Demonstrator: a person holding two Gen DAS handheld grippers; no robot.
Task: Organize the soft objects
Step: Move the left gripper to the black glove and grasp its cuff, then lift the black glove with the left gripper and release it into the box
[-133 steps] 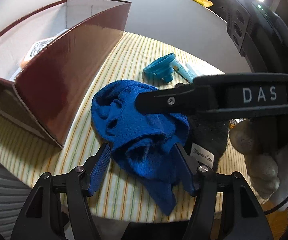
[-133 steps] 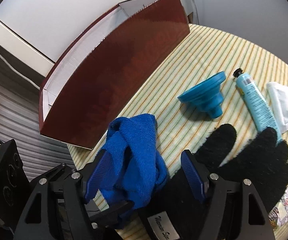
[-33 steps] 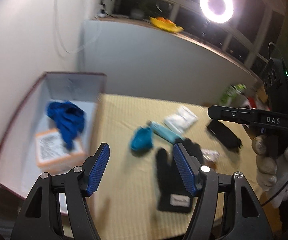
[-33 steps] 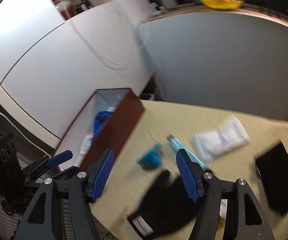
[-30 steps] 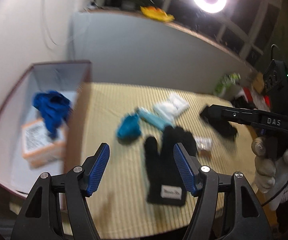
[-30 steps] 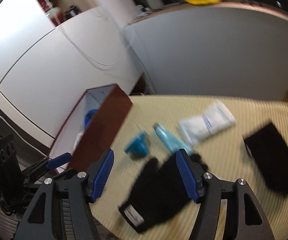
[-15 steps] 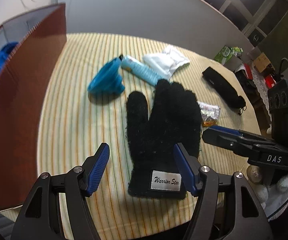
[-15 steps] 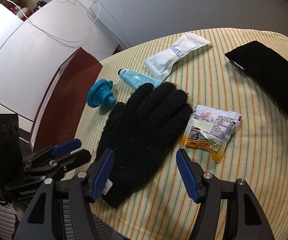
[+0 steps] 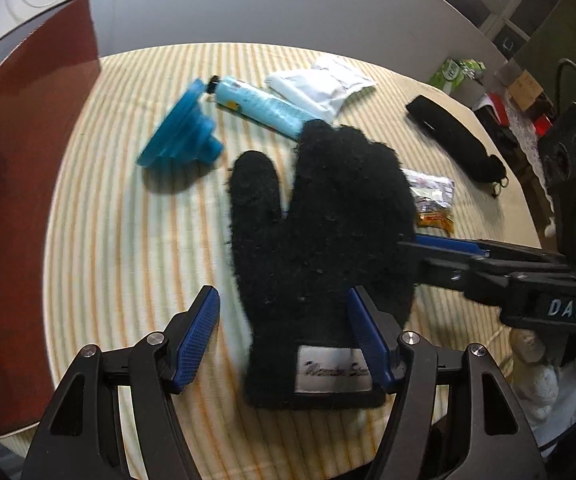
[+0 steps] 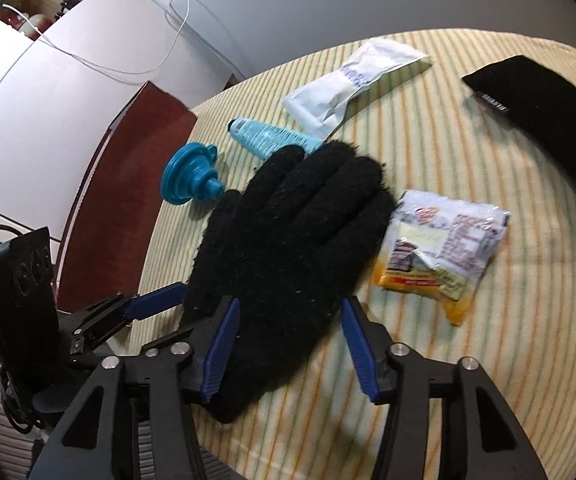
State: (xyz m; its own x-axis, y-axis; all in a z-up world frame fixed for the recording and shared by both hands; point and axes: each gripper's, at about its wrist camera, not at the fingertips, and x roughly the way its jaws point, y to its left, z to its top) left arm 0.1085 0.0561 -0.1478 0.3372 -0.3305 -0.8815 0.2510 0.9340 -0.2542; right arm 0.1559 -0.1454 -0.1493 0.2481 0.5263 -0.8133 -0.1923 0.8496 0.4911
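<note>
- Fuzzy black knit glove (image 9: 320, 240) lying flat on striped yellow tablecloth (image 9: 128, 264), cuff w/ white label nearest, fingertips over light-blue tube (image 9: 256, 106).
- Left gripper (image 9: 284, 336): spread wide, straddling cuff end, nothing pinched yet.
- Right gripper (image 10: 288, 344): also spread, straddling palm from other side, empty.
- Step in hand, probably: grab glove for dark red box (image 9: 20, 208) at left.
- Best approach: lower pads to cloth level, pinch at cuff where knit is thickest; avoid catching tablecloth.
- Lift straight up before swinging over; fingers may drag tube or blue collapsible funnel (image 9: 180, 132).
- Snack packet (image 10: 444, 252) touching glove edge; watch for snagging.
- Black pouch (image 10: 544, 92) lying well apart, likely next soft item.
</note>
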